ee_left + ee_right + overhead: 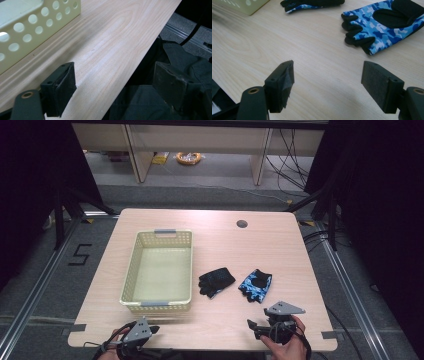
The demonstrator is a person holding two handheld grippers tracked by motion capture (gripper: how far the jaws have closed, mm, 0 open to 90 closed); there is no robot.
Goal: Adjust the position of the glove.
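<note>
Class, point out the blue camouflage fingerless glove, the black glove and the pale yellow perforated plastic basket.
Blue camouflage fingerless glove (377, 30): right gripper view, on the patterned back.
Black glove (216, 281): high view, on its middle.
Pale yellow perforated plastic basket (131, 275): high view, on its left wall.

Pale-yellow perforated plastic basket (158, 270): the sole tall obstacle on the light wooden table (280, 250). Right of basket: black fingerless glove (216, 281), then blue camouflage fingerless glove (255, 284), both flat, narrow bare gap between. Bare wood before and beyond basket.
</note>
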